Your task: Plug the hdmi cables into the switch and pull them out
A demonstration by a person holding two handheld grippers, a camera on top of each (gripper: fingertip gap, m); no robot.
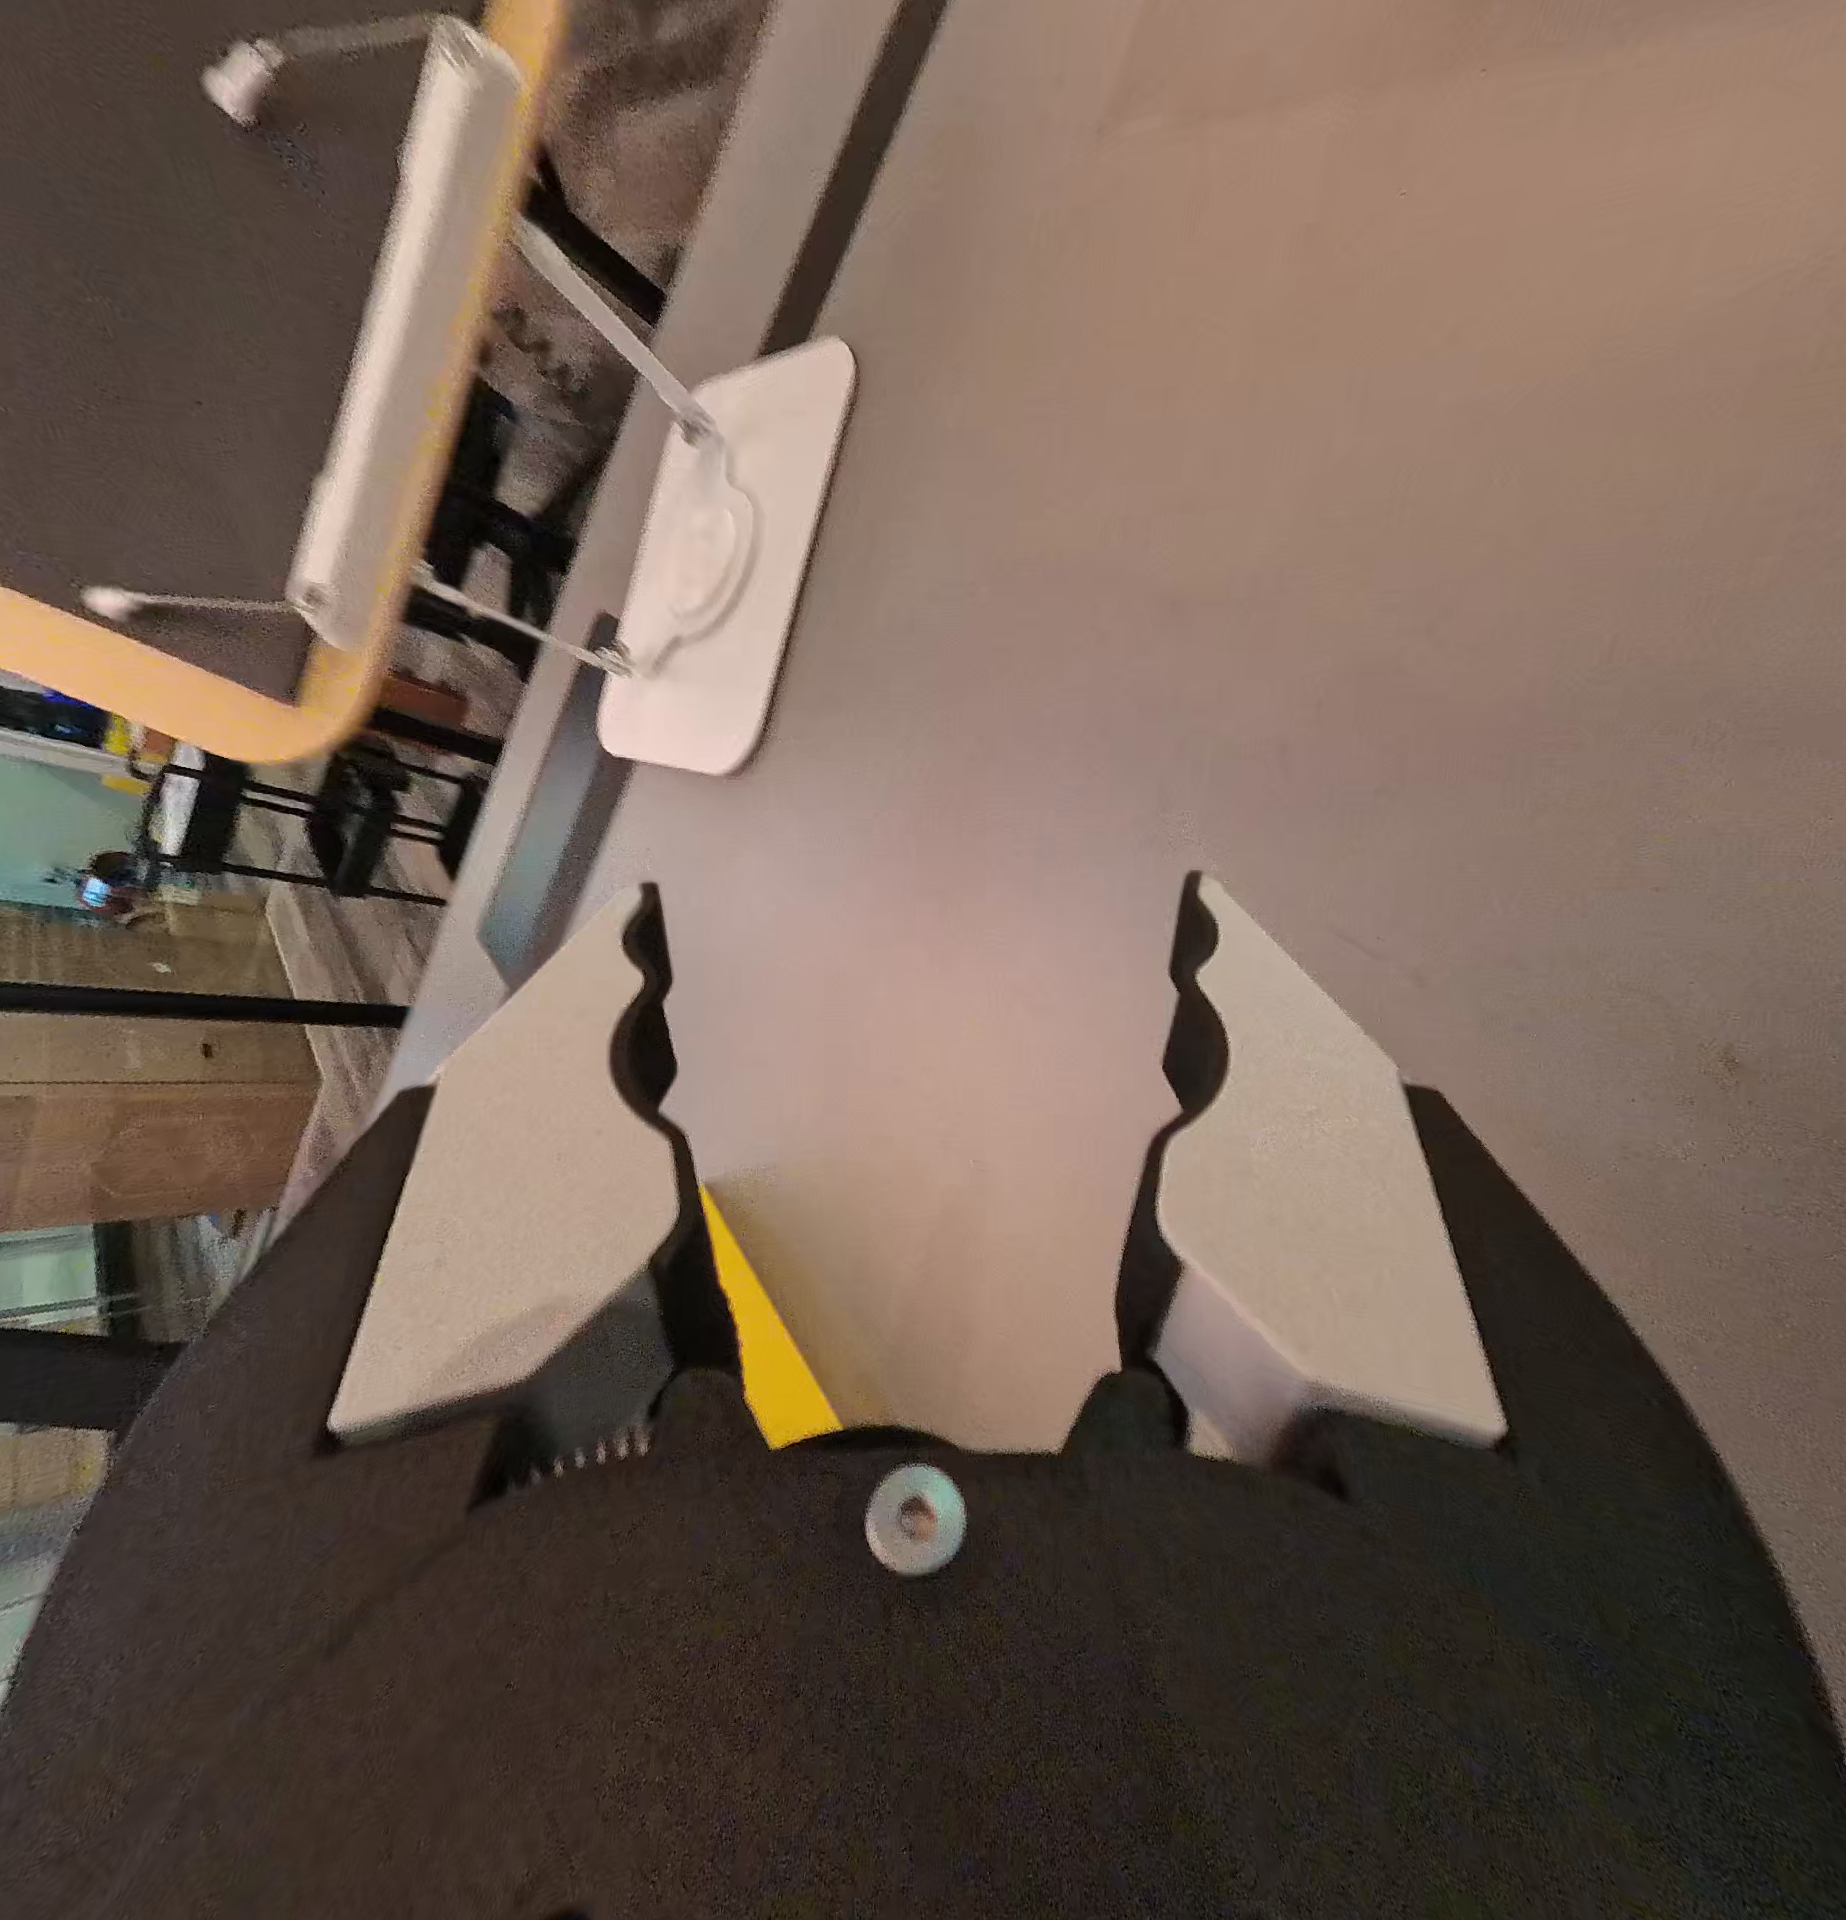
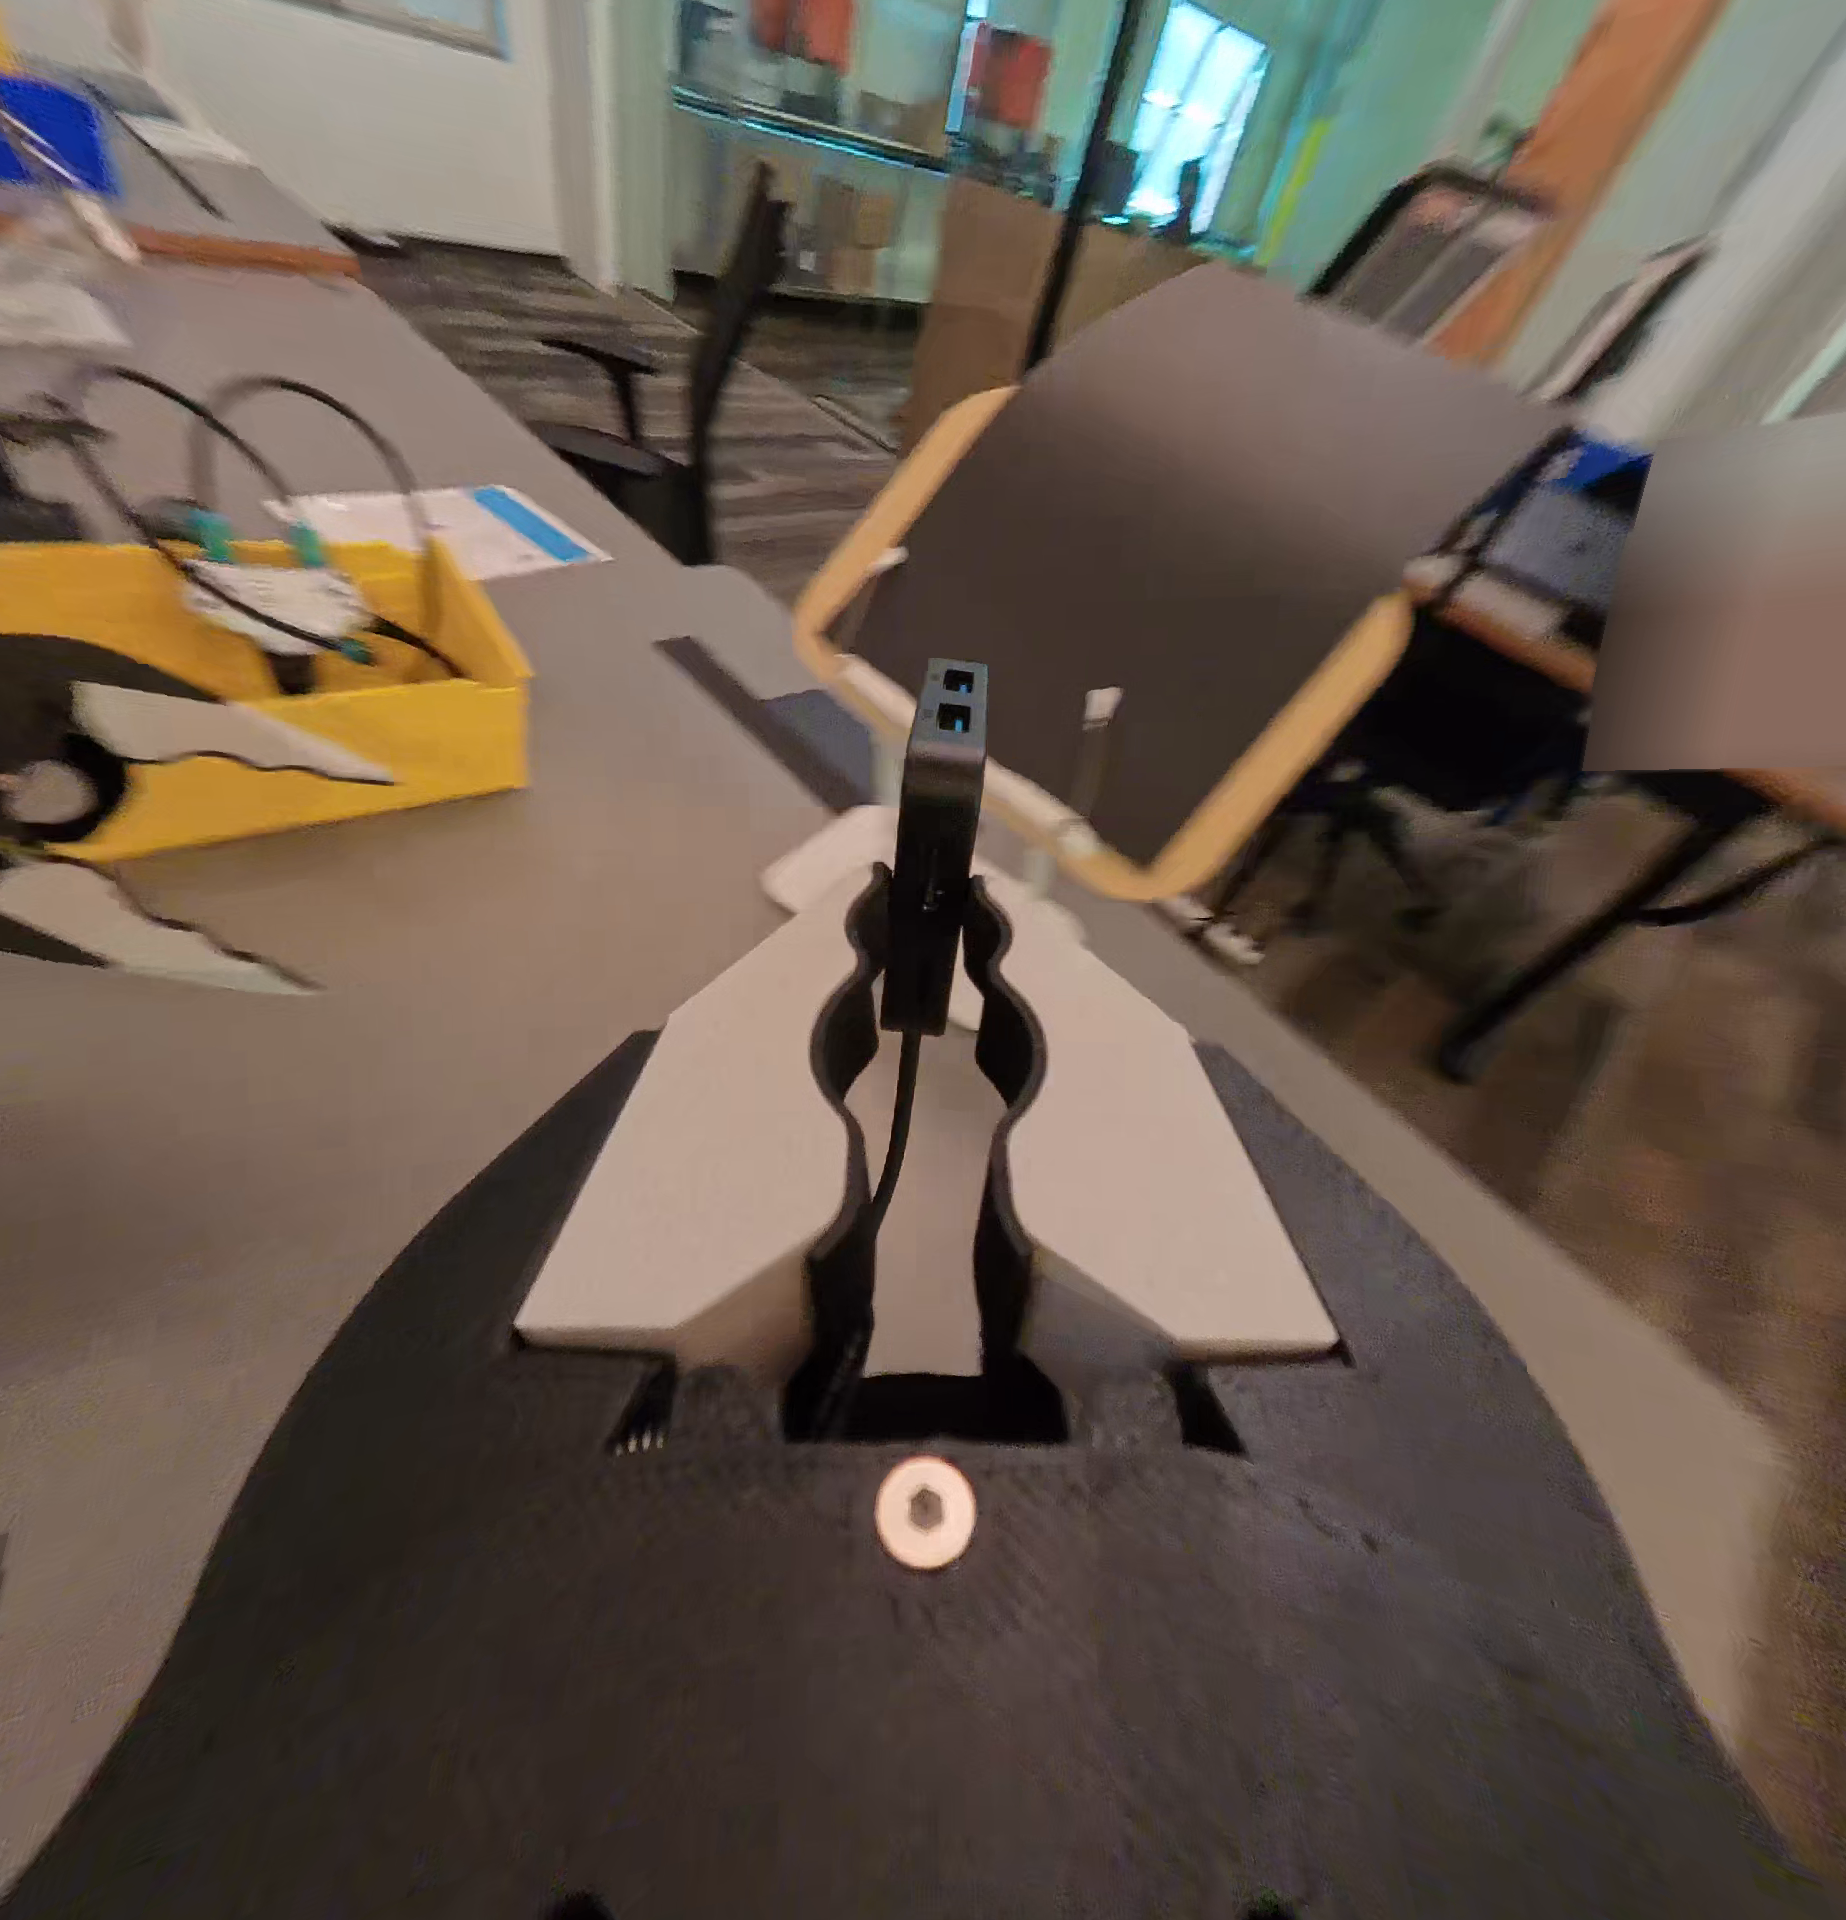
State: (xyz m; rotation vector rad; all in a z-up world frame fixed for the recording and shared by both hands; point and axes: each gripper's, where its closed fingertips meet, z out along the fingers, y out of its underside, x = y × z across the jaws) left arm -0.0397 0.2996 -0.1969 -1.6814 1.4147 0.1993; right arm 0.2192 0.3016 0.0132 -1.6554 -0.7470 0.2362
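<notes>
My right gripper [image 2: 927, 894] is shut on a black HDMI switch [image 2: 940, 790] and holds it upright above the grey table [image 2: 483, 1039], with two ports showing at its top end. The switch's thin black lead [image 2: 893, 1143] hangs down between the fingers. HDMI cables with teal plugs [image 2: 306, 540] lie in a yellow bin [image 2: 462, 727] at the left. My left gripper [image 1: 921, 904] is open and empty over the bare table [image 1: 1314, 520]. It also shows in the right wrist view [image 2: 342, 878], in front of the bin.
A dark panel with an orange rim [image 2: 1210, 582] stands on a clear holder with a white base [image 1: 732, 561] near the table's far edge. White papers [image 2: 462, 530] lie behind the bin. Chairs and other desks stand beyond the table. The left gripper's tips are roughly 35 cm from the right gripper's.
</notes>
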